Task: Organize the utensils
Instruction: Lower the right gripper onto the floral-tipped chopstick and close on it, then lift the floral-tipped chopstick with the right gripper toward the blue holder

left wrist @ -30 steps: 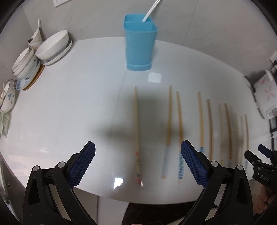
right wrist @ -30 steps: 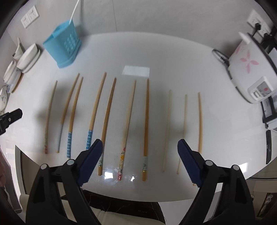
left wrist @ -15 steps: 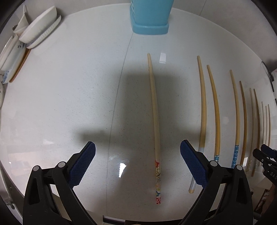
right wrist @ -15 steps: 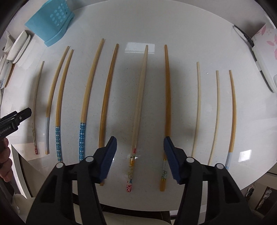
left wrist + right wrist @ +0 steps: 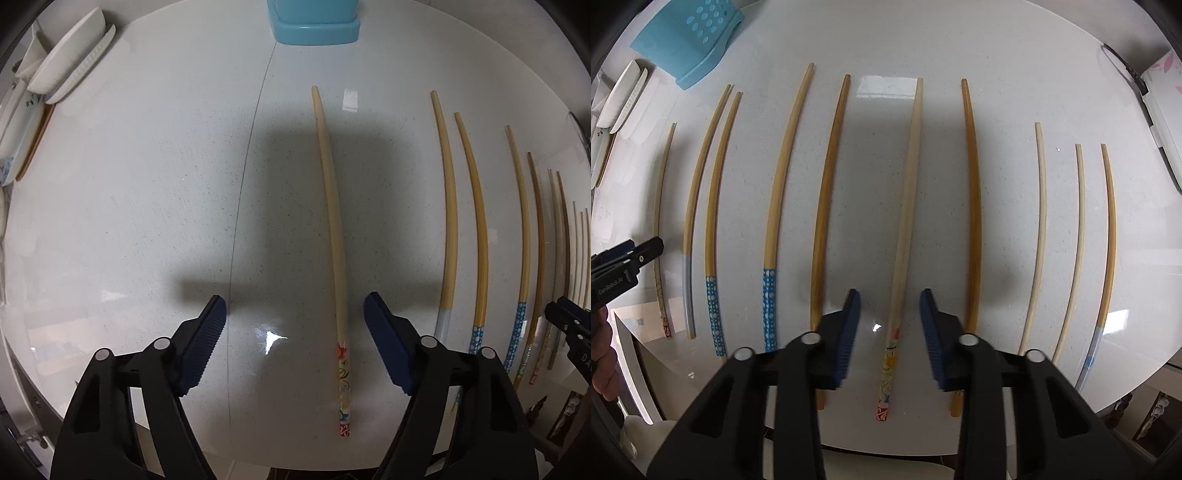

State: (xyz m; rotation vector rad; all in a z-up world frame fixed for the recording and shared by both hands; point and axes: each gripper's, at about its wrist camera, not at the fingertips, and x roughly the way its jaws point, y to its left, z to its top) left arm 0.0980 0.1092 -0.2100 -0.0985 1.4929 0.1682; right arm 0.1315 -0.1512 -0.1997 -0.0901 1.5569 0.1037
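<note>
Several wooden chopsticks lie side by side on the white table (image 5: 997, 48). In the left wrist view, the leftmost one, a pale chopstick with a red patterned end (image 5: 334, 236), lies between the pads of my left gripper (image 5: 295, 314), nearer the right pad. These jaws are closing and touch nothing. In the right wrist view, a matching pale patterned chopstick (image 5: 907, 206) lies between the pads of my right gripper (image 5: 890, 306). Those jaws are closing too, with a gap on each side. Both grippers point down close over the table. The blue utensil holder (image 5: 314, 22) stands at the far edge.
Stacked white bowls and plates (image 5: 70, 62) sit at the far left. A white rice cooker with its cord (image 5: 1163, 96) is at the right edge. Blue-dotted chopsticks (image 5: 768, 302) lie left of the right gripper, thin pale ones (image 5: 1039, 221) to its right. A hand (image 5: 602, 350) shows at the left.
Both grippers have come down close over the table, each over a patterned chopstick. The right jaws have narrowed a lot, the left jaws a little.
</note>
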